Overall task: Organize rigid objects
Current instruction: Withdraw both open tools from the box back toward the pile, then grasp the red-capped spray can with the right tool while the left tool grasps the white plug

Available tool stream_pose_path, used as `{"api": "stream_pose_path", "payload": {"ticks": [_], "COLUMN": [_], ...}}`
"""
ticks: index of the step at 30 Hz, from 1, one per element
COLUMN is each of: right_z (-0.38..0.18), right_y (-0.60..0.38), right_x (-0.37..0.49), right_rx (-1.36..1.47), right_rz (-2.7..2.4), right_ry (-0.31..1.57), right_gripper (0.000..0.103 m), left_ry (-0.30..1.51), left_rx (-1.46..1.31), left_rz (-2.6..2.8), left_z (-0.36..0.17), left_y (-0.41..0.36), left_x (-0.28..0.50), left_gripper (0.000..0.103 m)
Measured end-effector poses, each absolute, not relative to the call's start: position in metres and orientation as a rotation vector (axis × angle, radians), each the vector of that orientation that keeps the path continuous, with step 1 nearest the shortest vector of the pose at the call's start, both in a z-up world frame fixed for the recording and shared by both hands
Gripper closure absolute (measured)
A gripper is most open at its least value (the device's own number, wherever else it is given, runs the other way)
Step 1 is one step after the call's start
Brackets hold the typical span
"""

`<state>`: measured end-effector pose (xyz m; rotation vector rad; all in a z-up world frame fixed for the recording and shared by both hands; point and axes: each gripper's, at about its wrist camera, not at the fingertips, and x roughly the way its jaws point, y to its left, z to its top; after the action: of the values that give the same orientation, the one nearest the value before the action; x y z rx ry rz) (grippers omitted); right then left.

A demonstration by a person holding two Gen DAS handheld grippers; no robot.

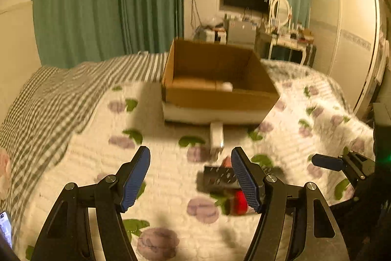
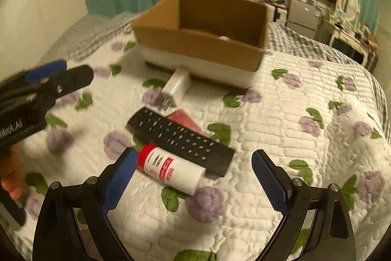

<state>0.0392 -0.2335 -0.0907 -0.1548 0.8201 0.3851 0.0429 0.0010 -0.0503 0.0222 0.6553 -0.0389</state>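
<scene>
Lying against the remote (image 2: 180, 138), a bottle (image 2: 171, 170) fronts the box (image 2: 198, 45).

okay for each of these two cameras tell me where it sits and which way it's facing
Left wrist: sits on the left gripper, facing down across the quilt toward the cardboard box; its open jaws show.
Right wrist: sits on the right gripper, facing the remote and bottle; its open jaws and a hand show.
Shared: box, remote, charger.

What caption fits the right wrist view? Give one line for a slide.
Open right gripper above a white bottle and black remote on the quilt, cardboard box behind.
</scene>
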Motion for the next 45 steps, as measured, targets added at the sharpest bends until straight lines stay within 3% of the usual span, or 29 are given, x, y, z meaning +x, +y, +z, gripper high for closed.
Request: {"api": "stream_pose_path", "payload": {"ticks": [7,13,15,17,20,23,32,39,45], "right_z": [-0.123,-0.151,-0.153,-0.154,-0.151,-0.147,-0.146,-0.141,-0.117], "right_y": [-0.206,-0.192,-0.190,-0.188,-0.187,-0.190,-0.171,-0.168,-0.197], "right_x": [0.038,0.035,0.035,0.032,0.031,0.035,0.059,0.056,0.043], "right_rx": [-0.333,-0.428,-0.420,-0.421,-0.405,-0.367,-0.346,-0.351,-0.278], "right_rz": [0.506,0.569,0.598,0.618,0.620,0.625,0.660,0.649,0.627], "right_ry": [0.864,0.933,0.951,0.952,0.938,0.940,0.932,0.888,0.836], "right_gripper": [0.010,0.036,0.054,0.058,0.057,0.046,0.044,0.063,0.067], "left_ry": [0.696,0.719,0.725,0.727,0.733,0.739,0.778,0.802,0.812], "left_rx": [-0.035,-0.045,-0.039,-0.036,-0.038,-0.045,-0.056,-0.064,-0.054], "left_rz": [-0.009,0.013,0.016,0.017,0.023,0.031,0.063,0.088,0.107], "left_z": [-0.060,-0.065,-0.067,-0.067,-0.068,-0.069,-0.077,-0.082,-0.084], "left_y": [0.017,0.022,0.021,0.021,0.022,0.024,0.030,0.034,0.033], "left_x": [0.047,0.051,0.051,0.052,0.053,0.054,0.058,0.059,0.060], "left_gripper": [0.031,0.031,0.031,0.031,0.031,0.031,0.031,0.031,0.031]}}
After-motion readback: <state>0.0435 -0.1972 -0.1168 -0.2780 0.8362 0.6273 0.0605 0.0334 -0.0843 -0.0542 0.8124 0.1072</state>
